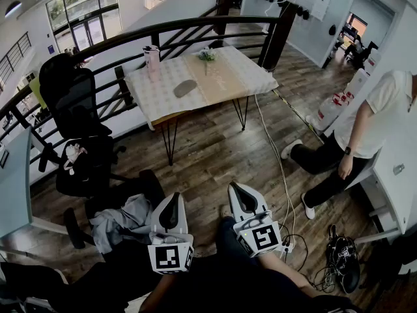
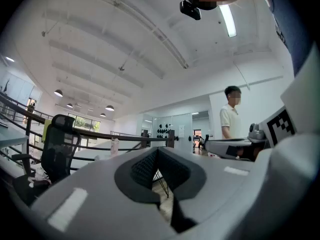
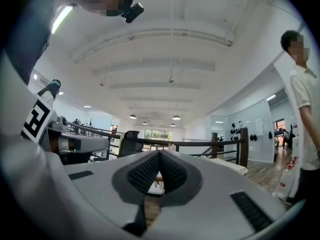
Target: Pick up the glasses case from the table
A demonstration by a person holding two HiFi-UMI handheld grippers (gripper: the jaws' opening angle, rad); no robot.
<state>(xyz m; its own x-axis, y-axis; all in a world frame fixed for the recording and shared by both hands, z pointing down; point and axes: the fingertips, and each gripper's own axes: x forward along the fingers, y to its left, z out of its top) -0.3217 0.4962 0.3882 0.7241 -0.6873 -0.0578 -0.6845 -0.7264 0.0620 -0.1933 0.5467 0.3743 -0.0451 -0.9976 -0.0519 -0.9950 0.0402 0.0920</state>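
Note:
The glasses case [image 1: 186, 88], a grey oval, lies on the patterned cloth of a small table [image 1: 163, 103] with hairpin legs, far ahead across the wooden floor. My left gripper [image 1: 173, 199] and right gripper [image 1: 236, 189] are held low and close to my body, side by side and pointing level toward the table. Both are well short of it. In the left gripper view the jaws [image 2: 157, 150] meet at the tips with nothing between them. The right gripper [image 3: 159, 152] is likewise shut and empty.
A pink bottle [image 1: 152, 59] and a small flower vase [image 1: 207, 56] stand on the table's far side. A curved dark railing [image 1: 195, 26] runs behind it. A black office chair [image 1: 71, 103] stands at left, a person [image 1: 365, 129] at right, and a white cable [image 1: 281, 168] crosses the floor.

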